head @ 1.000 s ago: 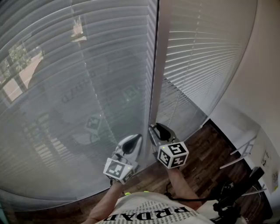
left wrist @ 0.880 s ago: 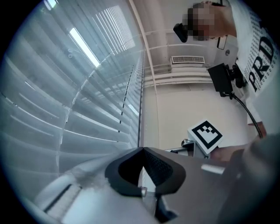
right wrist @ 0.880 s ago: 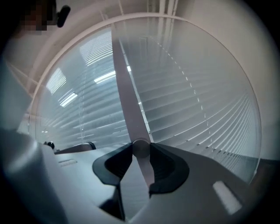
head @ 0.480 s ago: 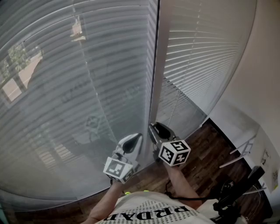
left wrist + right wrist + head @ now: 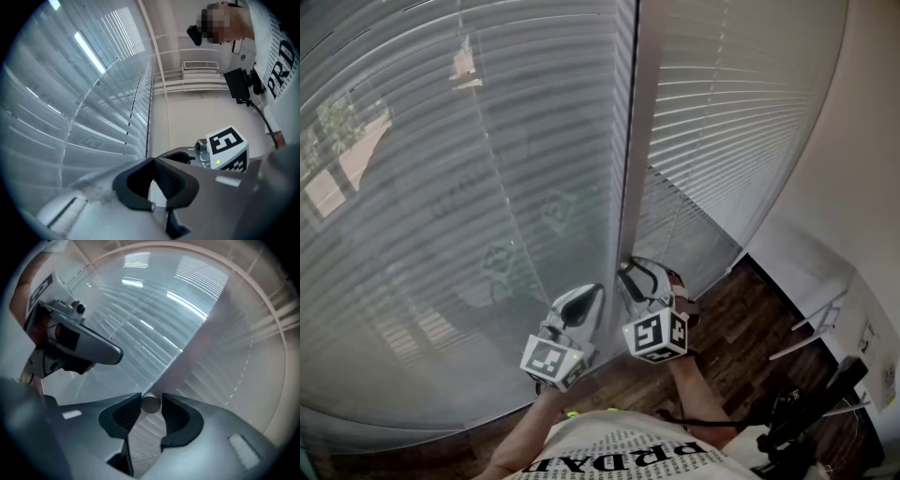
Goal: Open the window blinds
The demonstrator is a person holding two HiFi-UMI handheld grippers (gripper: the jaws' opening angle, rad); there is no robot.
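Observation:
Two slatted window blinds hang side by side, the left blind (image 5: 469,187) and the right blind (image 5: 731,122), with a pale frame post (image 5: 633,169) between them. My right gripper (image 5: 630,272) is at the foot of that post. In the right gripper view the round end of the blind's tilt wand (image 5: 151,401) sits between the jaws of the right gripper (image 5: 151,405); both tips touch it while the jaws are opening. My left gripper (image 5: 592,292) is just left of it, close to the blind. In its own view the left gripper (image 5: 152,161) has its tips together with nothing seen between them.
Dark wooden floor (image 5: 750,347) runs below the blinds. A pale wall (image 5: 862,187) closes the right side. Black gear and cables (image 5: 797,422) lie on the floor at the bottom right, near a white rack (image 5: 825,319).
My right gripper has rolled about its own axis, so its marker cube now faces the camera. It stayed at the post. The left gripper has not moved.

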